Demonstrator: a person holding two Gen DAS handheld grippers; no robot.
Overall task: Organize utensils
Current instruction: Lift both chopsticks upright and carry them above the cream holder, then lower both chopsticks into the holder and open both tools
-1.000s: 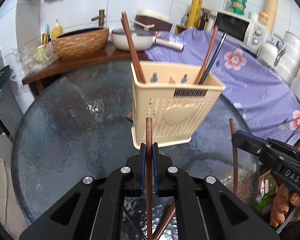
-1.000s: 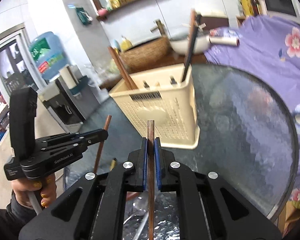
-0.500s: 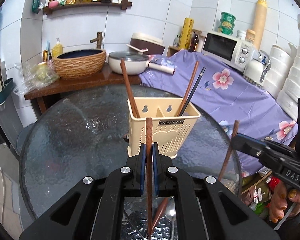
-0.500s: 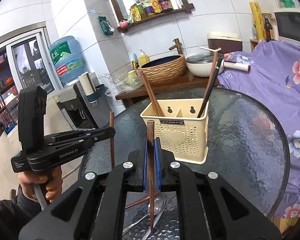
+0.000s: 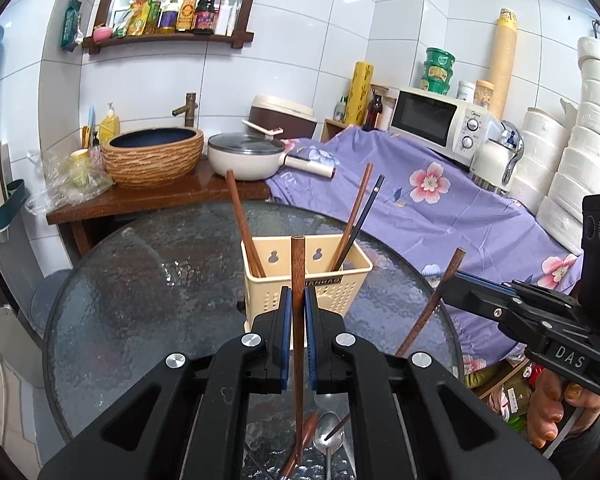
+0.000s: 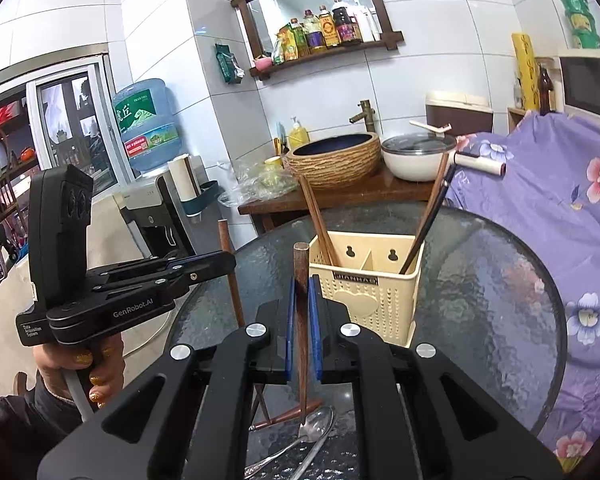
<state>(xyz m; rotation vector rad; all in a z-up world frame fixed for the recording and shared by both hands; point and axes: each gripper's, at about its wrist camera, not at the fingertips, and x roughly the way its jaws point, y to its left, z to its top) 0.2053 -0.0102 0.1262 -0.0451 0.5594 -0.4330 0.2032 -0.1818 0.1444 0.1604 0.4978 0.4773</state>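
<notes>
- The left hand-held gripper (image 5: pixel 296 322) is clenched on an upright wooden chopstick (image 5: pixel 298 280); its lower end is partly hidden.
- The right hand-held gripper (image 6: pixel 302 320) clamps a second chopstick (image 6: pixel 301 276).
- The cream utensil holder (image 6: pixel 374 296) stands beyond on the glass tabletop (image 6: pixel 492 300), its front partly blocked.
- A spoon (image 6: pixel 314 426) lies below, half hidden.

We see a cream perforated utensil holder (image 5: pixel 306 280) upright on the glass surface (image 5: pixel 140 300), brown chopsticks (image 5: pixel 242 224) leaning inside; two more wooden chopsticks (image 5: pixel 298 320) stand gripped; a metal spoon (image 6: pixel 314 426) lies flat nearby.
</notes>
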